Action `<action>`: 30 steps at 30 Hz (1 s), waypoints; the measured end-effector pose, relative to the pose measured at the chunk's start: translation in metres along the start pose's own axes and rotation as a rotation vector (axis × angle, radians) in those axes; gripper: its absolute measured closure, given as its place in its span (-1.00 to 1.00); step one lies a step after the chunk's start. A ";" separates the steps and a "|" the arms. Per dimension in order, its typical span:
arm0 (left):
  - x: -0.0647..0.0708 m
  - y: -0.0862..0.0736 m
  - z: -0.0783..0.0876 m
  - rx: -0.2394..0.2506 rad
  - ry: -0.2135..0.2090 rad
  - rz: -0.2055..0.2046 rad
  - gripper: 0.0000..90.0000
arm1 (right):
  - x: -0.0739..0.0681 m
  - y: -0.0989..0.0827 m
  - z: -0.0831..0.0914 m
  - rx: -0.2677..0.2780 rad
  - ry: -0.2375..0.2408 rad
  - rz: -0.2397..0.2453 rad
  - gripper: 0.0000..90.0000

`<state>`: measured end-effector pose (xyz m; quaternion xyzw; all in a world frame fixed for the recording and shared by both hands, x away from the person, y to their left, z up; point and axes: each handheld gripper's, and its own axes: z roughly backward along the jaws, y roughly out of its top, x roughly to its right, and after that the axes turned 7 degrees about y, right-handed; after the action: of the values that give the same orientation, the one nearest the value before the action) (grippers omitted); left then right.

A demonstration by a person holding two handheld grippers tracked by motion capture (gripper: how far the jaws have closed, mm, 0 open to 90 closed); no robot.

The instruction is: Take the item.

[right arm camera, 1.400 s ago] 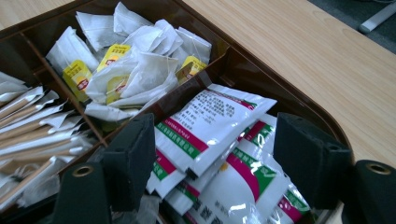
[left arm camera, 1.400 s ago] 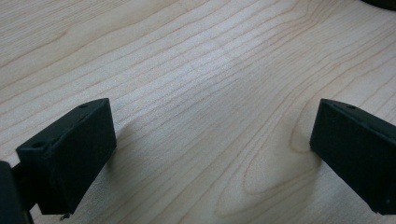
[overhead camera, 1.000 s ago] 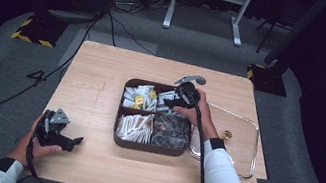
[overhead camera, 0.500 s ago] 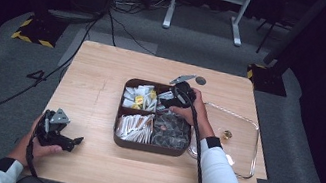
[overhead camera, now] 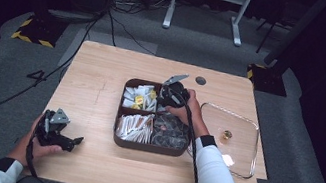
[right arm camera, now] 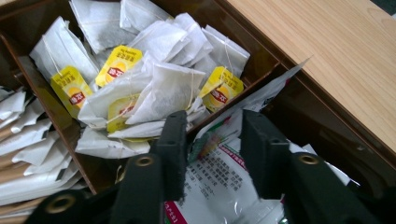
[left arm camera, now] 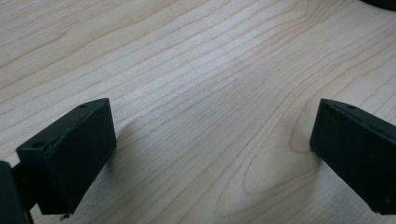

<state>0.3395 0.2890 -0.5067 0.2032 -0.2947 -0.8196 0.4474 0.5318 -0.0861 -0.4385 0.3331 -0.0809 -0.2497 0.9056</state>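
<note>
Toward the near left corner of the bench [overhead camera: 103,71], the left gripper [overhead camera: 75,140] lies low in the person's left hand [overhead camera: 42,144], well apart from everything else. Its jaws stand wide apart over bare wood, with nothing between them, as the left gripper view shows.

At the middle of the bench sits a dark brown tray [overhead camera: 119,114] split into four compartments. The far left compartment holds tea bags [overhead camera: 139,97] with yellow tags; the near left one holds long white sachets [overhead camera: 134,124]; the near right one holds dark packets [overhead camera: 169,132].

Over the far right compartment, the right gripper [overhead camera: 166,94] reaches down in the person's right hand [overhead camera: 183,108]. In the right gripper view its jaws have just been closing, and a white printed packet [right arm camera: 219,177] with red and green markings lies between them, its upper corner sticking up past the tray's divider beside the tea bags. Whether the pads already press on the packet cannot be told; a gap shows beside each one.

Just right of the tray, a clear glass lid [overhead camera: 229,138] lies flat on the bench, with a small brass knob [overhead camera: 227,133] at its centre.
</note>
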 end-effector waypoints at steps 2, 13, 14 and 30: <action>0.000 0.000 0.000 0.000 0.001 -0.001 -0.99 | 0.001 0.000 0.000 -0.004 0.012 -0.007 0.53; 0.000 0.000 0.000 0.000 0.001 0.000 -0.99 | 0.008 -0.007 0.005 0.036 0.027 -0.043 0.94; 0.000 0.000 0.000 -0.001 0.001 0.001 -0.99 | 0.008 -0.007 0.006 0.040 0.027 -0.042 0.96; 0.000 0.000 0.000 -0.002 0.001 0.003 -0.99 | 0.003 -0.021 0.039 0.152 0.016 -0.031 1.00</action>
<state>0.3390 0.2888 -0.5067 0.2029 -0.2940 -0.8190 0.4491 0.5145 -0.1232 -0.4222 0.4042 -0.0873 -0.2539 0.8744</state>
